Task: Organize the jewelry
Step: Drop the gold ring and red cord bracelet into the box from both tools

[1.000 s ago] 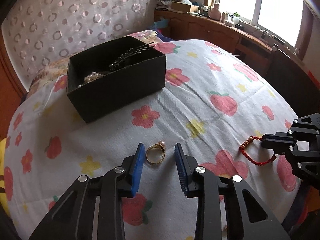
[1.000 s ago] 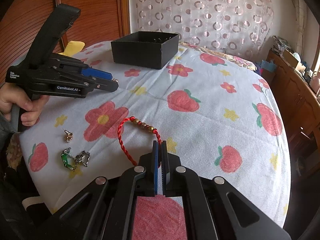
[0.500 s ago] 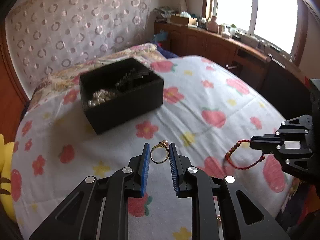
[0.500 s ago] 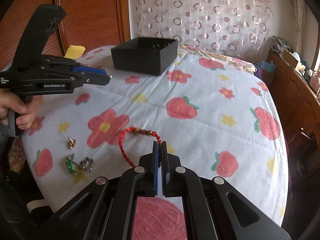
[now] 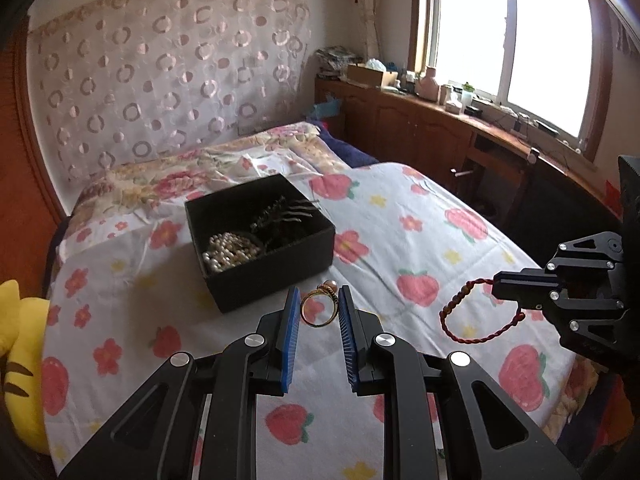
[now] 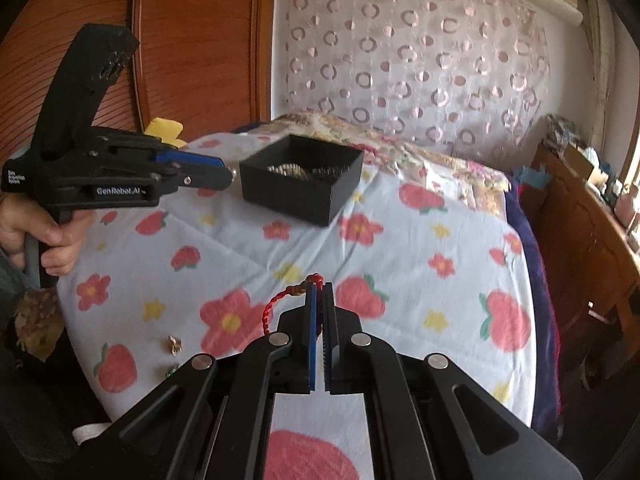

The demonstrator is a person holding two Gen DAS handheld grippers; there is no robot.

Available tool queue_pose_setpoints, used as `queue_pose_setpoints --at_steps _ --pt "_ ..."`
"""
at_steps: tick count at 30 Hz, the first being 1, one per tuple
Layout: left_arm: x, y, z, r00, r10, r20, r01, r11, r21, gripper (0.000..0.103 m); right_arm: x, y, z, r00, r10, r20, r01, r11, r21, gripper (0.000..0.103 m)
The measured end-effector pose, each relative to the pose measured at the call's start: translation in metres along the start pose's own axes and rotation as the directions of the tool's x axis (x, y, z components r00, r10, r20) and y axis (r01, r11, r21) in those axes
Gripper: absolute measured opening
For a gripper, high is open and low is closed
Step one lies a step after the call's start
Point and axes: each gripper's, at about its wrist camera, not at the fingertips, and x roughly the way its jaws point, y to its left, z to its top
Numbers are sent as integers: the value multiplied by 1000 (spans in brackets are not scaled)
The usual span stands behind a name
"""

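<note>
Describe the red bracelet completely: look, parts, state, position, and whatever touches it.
The red bracelet is a twisted red cord loop with a short run of small gold-brown beads along one side; the right wrist view shows a red knot at its top. The right gripper is shut on the cord, and nothing else touches it. It hangs limp in an open loop, lifted clear of the flowered bedsheet, right of the black box and the left gripper.

White lettering "GenRobot.AI" stands on the side of the left hand-held gripper (image 6: 228, 174).
</note>
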Motion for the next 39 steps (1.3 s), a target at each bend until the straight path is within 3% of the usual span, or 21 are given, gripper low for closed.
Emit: queue_pose_setpoints --at_steps 18,31,39 --pt "3 44 17 999 22 42 -19 998 -65 18 23 -6 69 998 -1 68 3 1000 -31 3" --pt "58 94 47 1000 26 15 -24 992 -126 18 94 -27 114 996 56 65 -55 998 -11 3" --pt "89 105 55 999 28 -17 -30 990 -139 18 139 -27 119 994 106 22 -107 994 29 4"
